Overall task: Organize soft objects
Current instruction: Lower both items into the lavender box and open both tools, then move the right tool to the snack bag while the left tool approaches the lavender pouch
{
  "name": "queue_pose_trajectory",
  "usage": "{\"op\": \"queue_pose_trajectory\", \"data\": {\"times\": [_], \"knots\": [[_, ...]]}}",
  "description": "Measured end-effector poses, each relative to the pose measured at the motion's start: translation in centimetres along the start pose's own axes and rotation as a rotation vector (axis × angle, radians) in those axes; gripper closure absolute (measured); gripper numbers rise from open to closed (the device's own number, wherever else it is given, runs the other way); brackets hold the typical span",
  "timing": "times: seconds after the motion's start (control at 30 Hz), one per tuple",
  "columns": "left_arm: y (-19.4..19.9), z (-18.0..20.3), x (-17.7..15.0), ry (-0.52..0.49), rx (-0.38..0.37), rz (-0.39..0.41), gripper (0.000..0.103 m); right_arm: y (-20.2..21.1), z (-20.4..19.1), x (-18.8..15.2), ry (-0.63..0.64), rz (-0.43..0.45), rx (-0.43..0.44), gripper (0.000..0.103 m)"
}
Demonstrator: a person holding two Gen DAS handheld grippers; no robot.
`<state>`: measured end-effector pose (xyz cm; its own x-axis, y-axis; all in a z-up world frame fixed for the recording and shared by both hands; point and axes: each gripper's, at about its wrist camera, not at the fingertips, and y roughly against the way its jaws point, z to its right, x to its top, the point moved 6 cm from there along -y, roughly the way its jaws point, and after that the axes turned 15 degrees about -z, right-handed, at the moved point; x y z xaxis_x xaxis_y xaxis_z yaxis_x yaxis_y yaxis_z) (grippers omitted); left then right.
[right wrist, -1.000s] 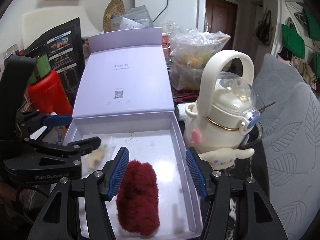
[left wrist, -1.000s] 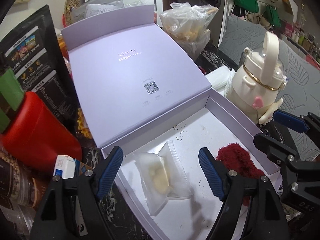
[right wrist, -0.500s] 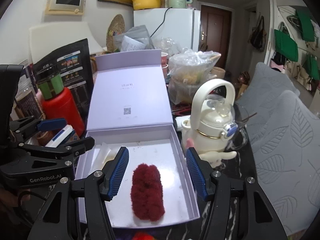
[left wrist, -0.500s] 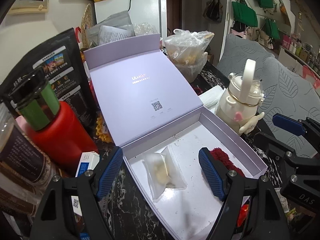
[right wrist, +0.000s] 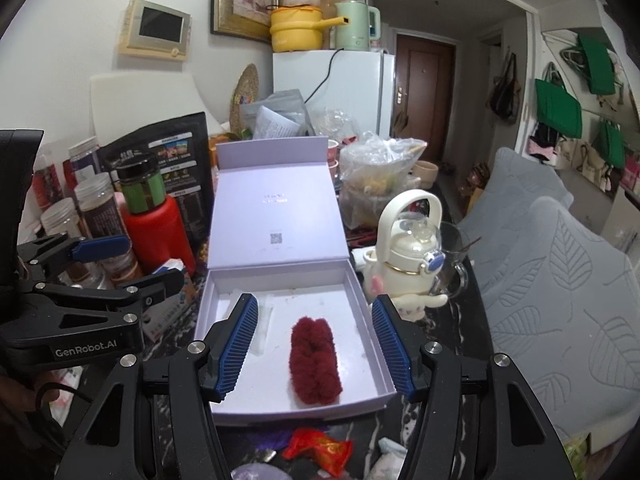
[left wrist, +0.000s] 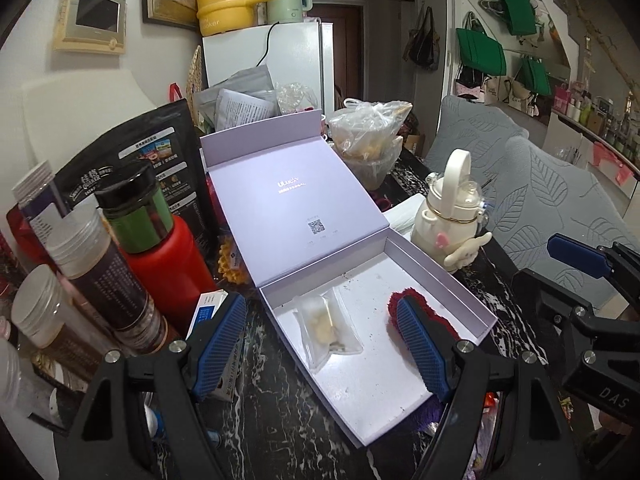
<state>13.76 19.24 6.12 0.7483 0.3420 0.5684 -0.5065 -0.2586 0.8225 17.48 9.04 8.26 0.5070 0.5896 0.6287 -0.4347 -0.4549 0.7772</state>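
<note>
box: lilac gift box [right wrist: 372, 320] on dark marble worktop [left wrist: 280, 420], lid [right wrist: 276, 216] hinged up at far edge, tray open toward both grippers
contents: red fuzzy piece [right wrist: 316, 364] in right half of tray, reaching toward its near edge; clear pouch [left wrist: 326, 328] with pale lumps in left half; the two lie well apart, floor between them bare
long axis: red fuzzy piece runs near-to-far, roughly along right gripper's pointing line; pouch also runs near-to-far, slightly skewed
right gripper [right wrist: 314, 348]: jaws apart, nothing between the pads, hovering above near edge of tray, red piece straight ahead and below
left gripper [left wrist: 320, 348]: jaws apart, empty, above tray's near left corner, pouch ahead between its fingers in view but not touched
nearer hand: right for red piece, left for pouch
outside box: red wrapper [right wrist: 324, 446] and purple scrap on worktop by near edge, soft or not cannot tell
clutter: jars and red bottle [left wrist: 160, 256] left, white kettle-shaped bottle [right wrist: 412, 256] right
judgement: both soft things look placed, lid probably next
</note>
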Motion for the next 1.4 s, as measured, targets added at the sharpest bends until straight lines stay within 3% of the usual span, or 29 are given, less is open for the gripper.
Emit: {"op": "queue_pose_trajectory", "data": {"times": [0.3,0.47,0.73,1.0,1.4], "knots": [[3.5,1.2,-2.6,-0.012,-0.021,0.041,0.025,4.0,-0.5,-3.0,-0.013,0.032,-0.018,0.042],[5.4,2.4,-4.7,-0.044,-0.075,0.078,0.025,6.1,-0.6,-5.0,-0.019,0.054,-0.033,0.042],[7.6,4.3,-7.5,-0.118,-0.075,0.141,0.025,8.9,-1.2,-7.8,-0.023,0.086,-0.061,0.042],[7.9,5.6,-10.5,-0.143,-0.125,0.128,0.025,10.5,-1.2,-11.3,-0.056,0.103,-0.064,0.041],[6.6,7.6,-15.0,-0.174,-0.214,0.059,0.025,11.4,-1.1,-16.1,-0.11,0.09,-0.07,0.028]]}}
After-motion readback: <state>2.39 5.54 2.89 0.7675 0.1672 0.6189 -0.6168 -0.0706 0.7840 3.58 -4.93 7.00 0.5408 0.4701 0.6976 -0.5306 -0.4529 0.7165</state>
